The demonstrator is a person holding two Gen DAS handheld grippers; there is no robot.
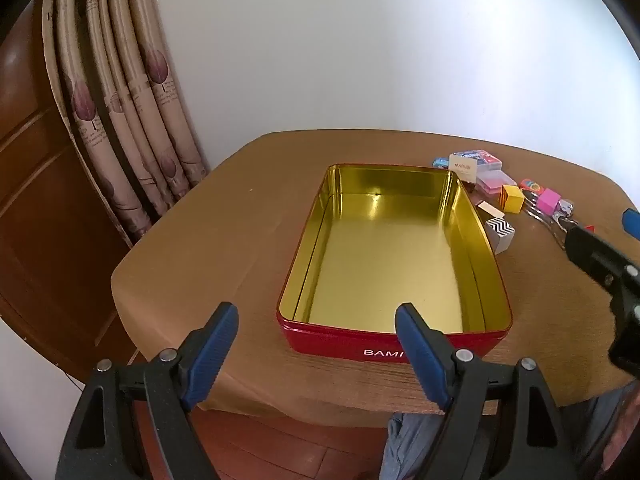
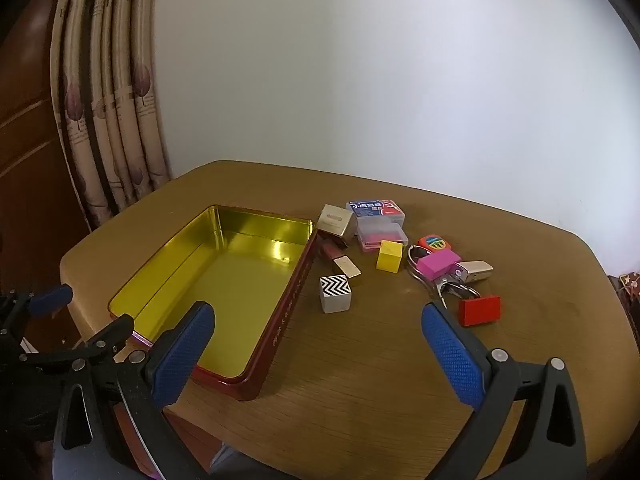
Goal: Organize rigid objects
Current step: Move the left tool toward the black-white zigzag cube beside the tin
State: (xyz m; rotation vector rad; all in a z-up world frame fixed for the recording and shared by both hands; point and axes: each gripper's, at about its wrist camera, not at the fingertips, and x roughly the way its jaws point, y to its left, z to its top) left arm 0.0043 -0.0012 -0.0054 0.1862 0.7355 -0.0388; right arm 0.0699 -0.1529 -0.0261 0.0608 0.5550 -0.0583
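red tin [image 1: 320, 340] reads "bami", white box [image 1: 463, 169] reads "marubi".

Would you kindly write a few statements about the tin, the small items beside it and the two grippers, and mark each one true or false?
1. The red tin has nothing inside it. True.
2. The yellow cube lies inside the tin. False: it sits on the table outside the tin, among the other small items.
3. The right gripper is open and holds nothing. True.
4. The zigzag-patterned block is stacked on the red block. False: each rests on the table, apart from the other.
5. The left gripper is shut on the tin's rim. False: its jaws stand wide open, with nothing between them.
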